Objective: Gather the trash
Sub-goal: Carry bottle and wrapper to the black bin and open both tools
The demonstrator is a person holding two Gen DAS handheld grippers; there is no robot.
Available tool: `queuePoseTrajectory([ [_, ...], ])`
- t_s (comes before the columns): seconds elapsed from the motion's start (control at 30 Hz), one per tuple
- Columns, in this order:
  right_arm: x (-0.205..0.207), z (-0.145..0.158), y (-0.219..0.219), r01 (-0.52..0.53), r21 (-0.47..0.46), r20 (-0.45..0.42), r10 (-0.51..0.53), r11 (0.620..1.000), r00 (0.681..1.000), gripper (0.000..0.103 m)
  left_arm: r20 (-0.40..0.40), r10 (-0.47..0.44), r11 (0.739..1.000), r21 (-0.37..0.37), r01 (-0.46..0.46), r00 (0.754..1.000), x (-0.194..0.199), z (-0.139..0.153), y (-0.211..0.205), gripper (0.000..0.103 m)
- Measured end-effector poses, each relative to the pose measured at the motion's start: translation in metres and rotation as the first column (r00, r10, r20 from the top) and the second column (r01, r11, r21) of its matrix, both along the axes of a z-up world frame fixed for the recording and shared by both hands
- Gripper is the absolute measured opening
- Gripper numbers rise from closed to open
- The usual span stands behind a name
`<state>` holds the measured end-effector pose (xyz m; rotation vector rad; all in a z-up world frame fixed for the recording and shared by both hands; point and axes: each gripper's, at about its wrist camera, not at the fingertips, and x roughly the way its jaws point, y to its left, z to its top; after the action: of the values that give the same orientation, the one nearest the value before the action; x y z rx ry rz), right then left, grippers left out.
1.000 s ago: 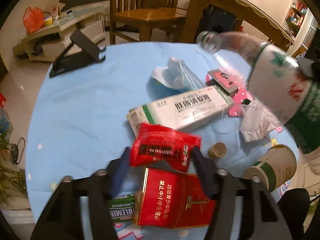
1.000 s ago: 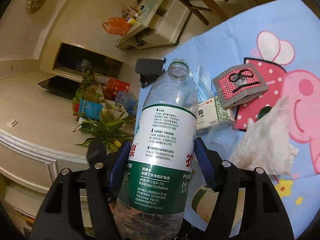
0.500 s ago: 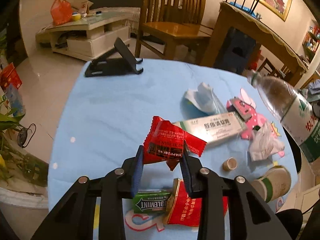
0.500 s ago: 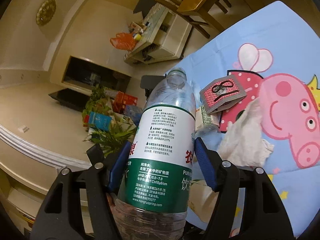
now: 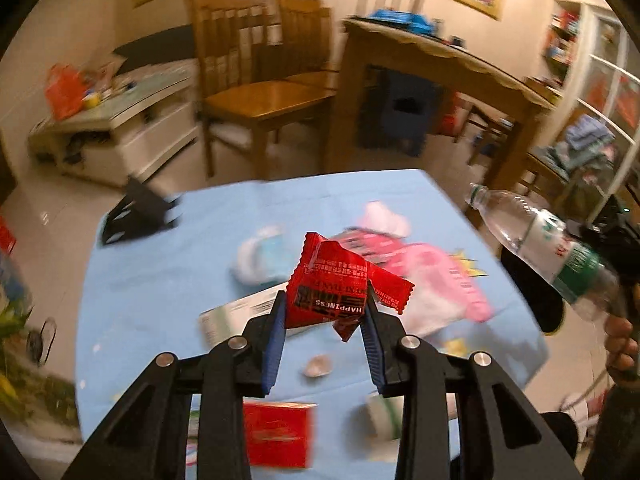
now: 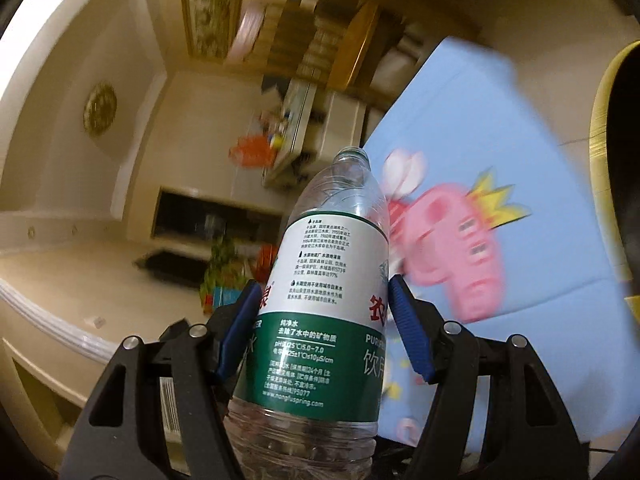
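My left gripper (image 5: pixel 325 304) is shut on a red snack wrapper (image 5: pixel 340 284) and holds it well above the blue tablecloth (image 5: pixel 160 280). My right gripper (image 6: pixel 322 300) is shut on an empty clear water bottle (image 6: pixel 328 280) with a green and white label; the bottle also shows at the right of the left wrist view (image 5: pixel 544 240), held off the table's right edge. Other trash lies on the table: a white medicine box (image 5: pixel 236 312), a red carton (image 5: pixel 280 432), a paper cup (image 5: pixel 384 416), a bottle cap (image 5: pixel 318 365), a white mask (image 5: pixel 264 256).
A black phone stand (image 5: pixel 138 216) sits at the table's far left. A pink cartoon print (image 6: pixel 452 240) marks the cloth. Wooden chairs (image 5: pixel 260 88) and a wooden table (image 5: pixel 432 80) stand behind. A dark round bin opening (image 6: pixel 624 160) is at the right edge.
My left gripper has closed on the red wrapper and lifted it off the table. My right gripper has carried the bottle up and to the right, off the table edge.
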<state>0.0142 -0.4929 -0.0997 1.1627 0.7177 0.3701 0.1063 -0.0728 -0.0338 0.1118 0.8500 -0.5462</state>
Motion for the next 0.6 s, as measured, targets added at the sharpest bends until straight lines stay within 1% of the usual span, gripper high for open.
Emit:
queuePoseTrajectory([
  [0.03,-0.009,-0.002,-0.013,0.03,-0.01,-0.004,-0.03,0.999,1.0,0.065,0.001,-0.033,0.999,-0.004,0.033,0.999,-0.004,0.003,-0.016,0.034],
  [0.07,-0.023,-0.004,-0.031,0.082,-0.038,-0.016,-0.083,0.996,0.996,0.065,0.0,-0.059,0.998,-0.006,0.059,0.998,-0.008,0.005,-0.029,0.034],
  [0.13,-0.043,-0.01,-0.057,0.157,-0.083,-0.039,-0.161,0.984,0.986,0.065,-0.002,-0.12,0.993,-0.004,0.12,0.993,-0.018,0.006,-0.062,0.034],
  [0.17,-0.055,-0.015,-0.07,0.202,-0.115,-0.058,-0.209,0.973,0.976,0.065,-0.002,-0.151,0.989,0.003,0.151,0.989,-0.024,0.005,-0.079,0.034],
  [0.2,-0.063,-0.02,-0.081,0.238,-0.163,-0.081,-0.253,0.958,0.964,0.065,-0.004,-0.169,0.986,0.007,0.169,0.986,-0.028,0.003,-0.09,0.034],
  [0.23,-0.067,-0.026,-0.089,0.26,-0.218,-0.103,-0.287,0.941,0.952,0.065,-0.009,-0.201,0.979,0.013,0.201,0.979,-0.034,0.0,-0.109,0.034],
  [0.27,-0.07,-0.031,-0.095,0.278,-0.283,-0.13,-0.324,0.918,0.937,0.065,-0.016,-0.225,0.974,0.019,0.226,0.974,-0.038,-0.002,-0.125,0.034],
  [0.3,-0.071,-0.04,-0.102,0.287,-0.331,-0.153,-0.351,0.899,0.924,0.065,-0.022,-0.242,0.97,0.025,0.242,0.97,-0.042,-0.005,-0.135,0.034],
  [0.33,-0.07,-0.048,-0.109,0.287,-0.35,-0.166,-0.36,0.892,0.918,0.065,-0.032,-0.268,0.963,0.033,0.269,0.963,-0.046,-0.01,-0.154,0.034],
  [0.43,-0.064,-0.079,-0.119,0.275,-0.378,-0.216,-0.373,0.884,0.902,0.065,-0.063,-0.322,0.944,0.048,0.325,0.945,-0.054,-0.022,-0.194,0.034],
  [0.5,-0.059,-0.096,-0.124,0.26,-0.394,-0.229,-0.368,0.882,0.901,0.066,-0.079,-0.352,0.932,0.064,0.357,0.933,-0.061,-0.03,-0.22,0.034],
  [0.53,-0.057,-0.104,-0.127,0.255,-0.408,-0.232,-0.37,0.877,0.9,0.067,-0.082,-0.361,0.928,0.072,0.366,0.929,-0.063,-0.032,-0.228,0.034],
  [0.57,-0.058,-0.107,-0.129,0.257,-0.433,-0.238,-0.385,0.864,0.892,0.071,-0.086,-0.375,0.921,0.081,0.381,0.923,-0.065,-0.036,-0.241,0.034],
  [0.6,-0.063,-0.106,-0.132,0.272,-0.463,-0.241,-0.415,0.844,0.877,0.087,-0.088,-0.381,0.917,0.088,0.388,0.92,-0.067,-0.039,-0.249,0.034],
])
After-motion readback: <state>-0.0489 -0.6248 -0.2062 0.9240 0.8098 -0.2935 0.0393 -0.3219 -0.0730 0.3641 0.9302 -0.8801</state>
